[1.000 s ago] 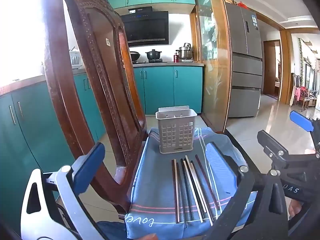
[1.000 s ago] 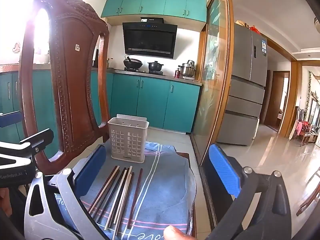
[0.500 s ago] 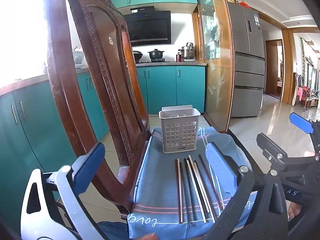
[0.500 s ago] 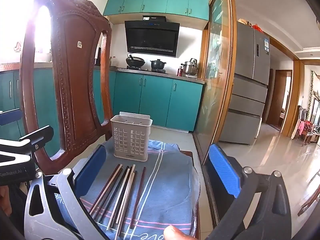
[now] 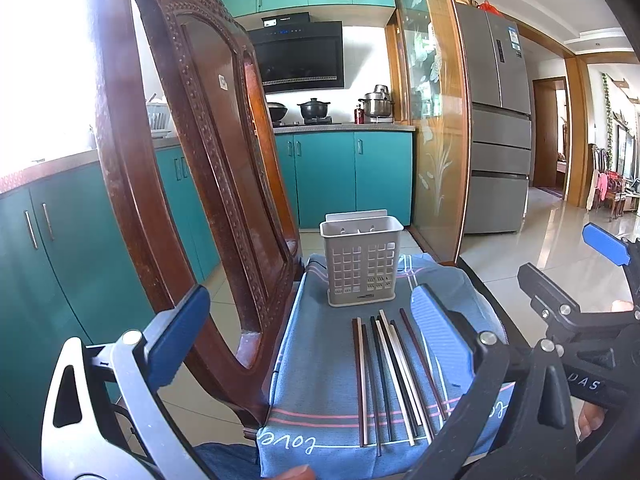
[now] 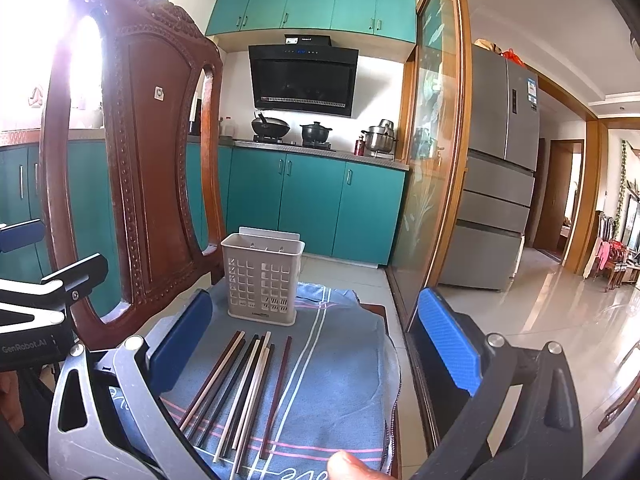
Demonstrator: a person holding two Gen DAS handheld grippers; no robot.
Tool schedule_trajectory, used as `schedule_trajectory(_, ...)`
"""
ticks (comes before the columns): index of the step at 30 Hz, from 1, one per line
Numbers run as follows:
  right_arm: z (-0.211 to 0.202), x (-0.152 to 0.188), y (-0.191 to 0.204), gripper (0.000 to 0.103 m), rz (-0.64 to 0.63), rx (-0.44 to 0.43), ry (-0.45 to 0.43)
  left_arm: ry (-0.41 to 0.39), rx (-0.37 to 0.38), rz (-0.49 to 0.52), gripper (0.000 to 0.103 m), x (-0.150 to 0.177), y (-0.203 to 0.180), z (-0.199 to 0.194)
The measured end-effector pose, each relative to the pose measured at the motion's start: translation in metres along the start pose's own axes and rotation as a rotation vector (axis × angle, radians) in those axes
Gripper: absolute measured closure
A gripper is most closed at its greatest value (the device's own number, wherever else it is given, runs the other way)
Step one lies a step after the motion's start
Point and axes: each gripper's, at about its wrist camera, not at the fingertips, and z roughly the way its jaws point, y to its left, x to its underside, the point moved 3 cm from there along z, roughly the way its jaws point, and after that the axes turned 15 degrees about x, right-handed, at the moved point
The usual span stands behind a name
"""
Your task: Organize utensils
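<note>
Left gripper [image 5: 308, 332] wide open, nothing between the blue pads, hanging above the near edge of the chair seat. Right gripper [image 6: 316, 340] likewise spread wide and empty, just to the right of it, its black body visible at the right margin of the left wrist view. Below both, chopsticks [image 5: 394, 376] lying flat and nearly parallel on a blue cloth [image 5: 320, 360] draped over the seat, tips toward the far edge, near ends close to the stitched hem. Probably fanned loosely like this so that single sticks can be pinched without dragging neighbours. Beyond the tips, near the far edge of the seat, a grey slotted utensil holder [image 5: 362, 262] standing upright, mouth open upward, apparently empty, ready to take the sticks end-first. Carved chair back [image 5: 180, 200] rising along the left edge. Left wrist view alone showing the seat's left edge and the cloth's drop over it; right wrist view alone showing the cloth's right hem and bare wood of the seat [image 6: 376, 310] past it, plus a fingertip [image 6: 352, 466] at the bottom.
</note>
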Motion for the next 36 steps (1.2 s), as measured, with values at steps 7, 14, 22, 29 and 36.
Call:
schedule_trajectory(7,-0.0002,0.0013,-0.0015,0.003,0.004,-0.002,0.0,0.004,0.0,0.006,0.003,0.0001,-0.0011,0.0003)
schedule_trajectory(14,-0.0008,0.0019,-0.002,0.003,0.002,-0.001,0.0,0.003,-0.009,0.012,0.003,0.0012,-0.0034,0.0004)
schedule_trajectory(22,0.0,0.0014,-0.0025,0.003,0.006,-0.004,0.001,0.004,-0.012,0.014,0.003,0.0022,-0.0043,0.0007)
schedule_trajectory(29,0.0017,0.0028,-0.0026,0.003,0.008,-0.006,0.002,0.009,-0.011,0.013,0.003,0.0026,-0.0045,0.0021)
schedule_trajectory(36,0.0021,0.0031,-0.0024,0.003,0.01,-0.004,0.002,0.009,-0.01,0.013,0.003,0.0027,-0.0047,0.0022)
